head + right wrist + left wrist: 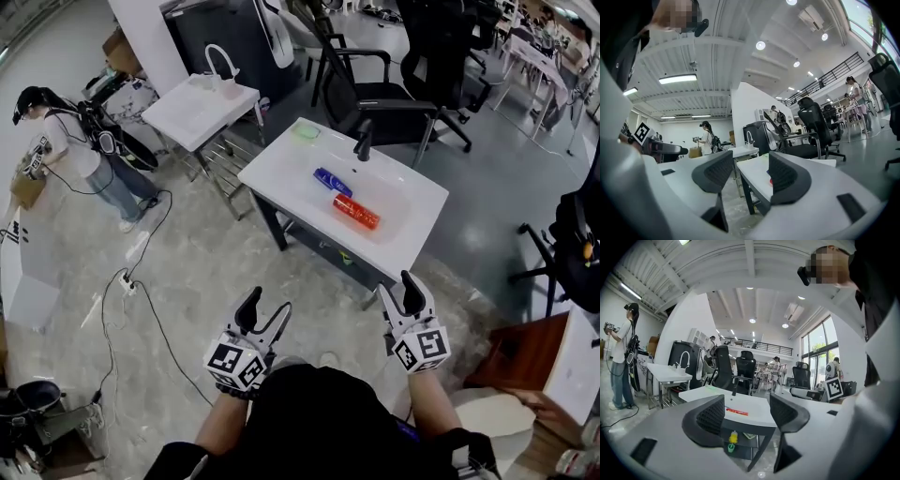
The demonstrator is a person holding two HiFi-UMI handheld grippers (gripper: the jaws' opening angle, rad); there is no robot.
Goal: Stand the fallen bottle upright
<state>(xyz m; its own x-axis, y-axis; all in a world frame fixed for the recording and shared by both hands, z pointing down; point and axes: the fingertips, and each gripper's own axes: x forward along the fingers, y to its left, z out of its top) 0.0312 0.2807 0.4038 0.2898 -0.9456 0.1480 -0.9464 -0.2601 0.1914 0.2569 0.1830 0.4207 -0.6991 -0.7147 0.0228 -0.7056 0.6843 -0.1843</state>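
Nothing of the job is done yet, by my reckoning: the person stands on the grey stone floor [216,253] short of the white rectangular washbasin on its dark frame [281,161], and both tools are well apart from anything in it. Two bottles lie on their sides in the shallow bowl. A red plastic bottle [356,212] rests toward the near right edge, and a blue plastic bottle [333,181] lies just beside it toward the middle, roughly end to end with it and, as far as I can make out, not touching. Which one counts as the fallen bottle I cannot say, since both are down. A black tap [364,142] stands at the far edge and a pale green round thing [305,132] sits at the far left corner. The left gripper [267,307] is held out level with its fingers spread wide and nothing between them; in the left gripper view only the distant basin and a strip of the red bottle show through the gap. The right gripper [400,291] is likewise spread and empty, aimed toward the basin's near edge. What is left is the whole task: closing in on the basin, taking hold of a bottle round its body, tipping it onto its base and letting go. The bowl's smooth, slightly sloped floor could let a round bottle roll away from the grip.
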